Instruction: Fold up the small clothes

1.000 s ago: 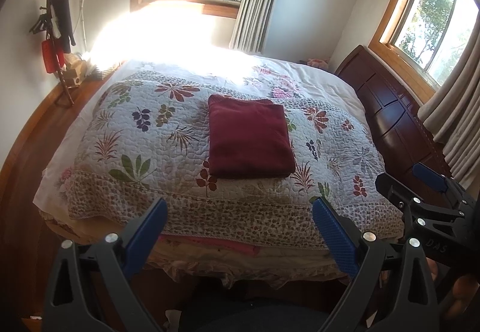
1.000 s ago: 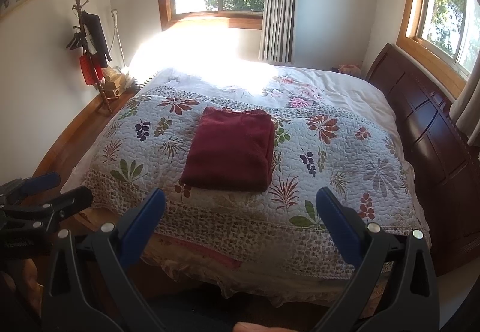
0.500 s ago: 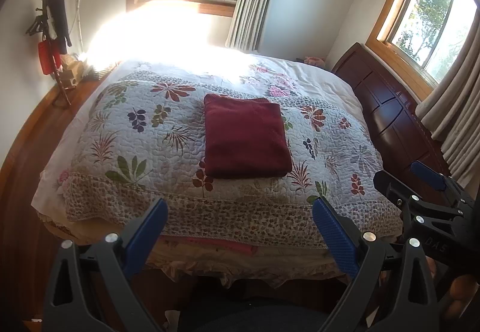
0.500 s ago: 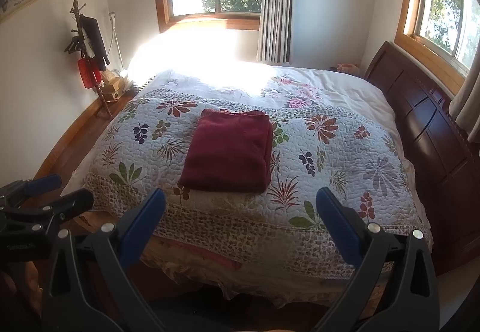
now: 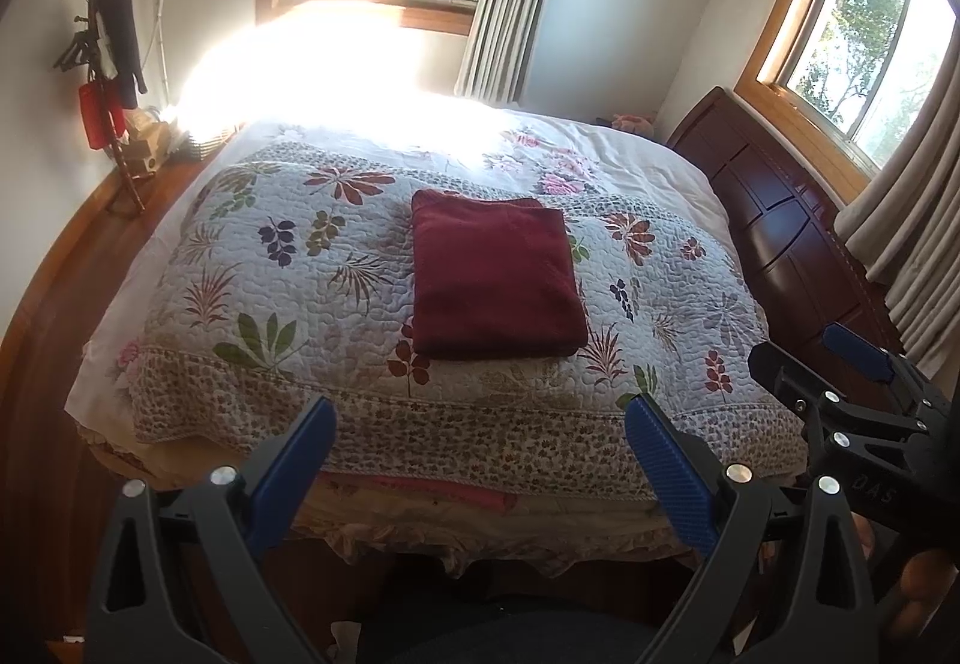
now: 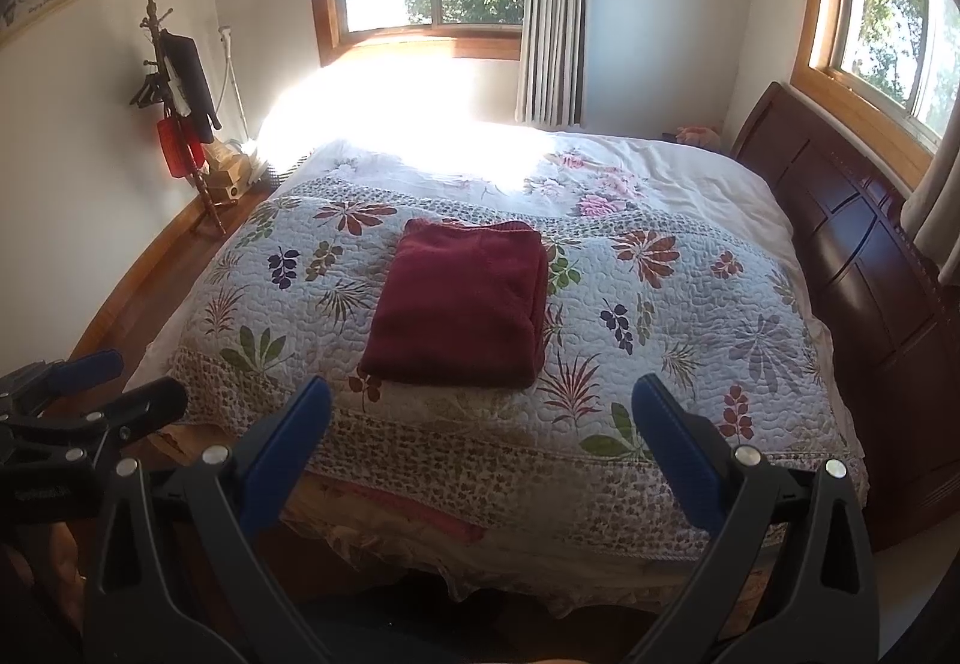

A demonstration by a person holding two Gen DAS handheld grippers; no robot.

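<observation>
A dark red fleecy garment [image 5: 495, 280], folded into a neat flat rectangle, lies near the middle of the floral quilted bedspread [image 5: 288, 304], toward its near edge.

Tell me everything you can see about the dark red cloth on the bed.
The dark red cloth is folded into a neat, thick rectangle with stacked layers showing along its right edge. It looks soft and fuzzy, like fleece or towelling. It lies flat near the middle of the flowered quilt and touches nothing else. Both grippers are open and well short of it.

We see the folded maroon garment [image 6: 459, 307] flat on the quilt [image 6: 690, 316]; right gripper [image 6: 480, 445] jaws apart, short of the quilt.
</observation>
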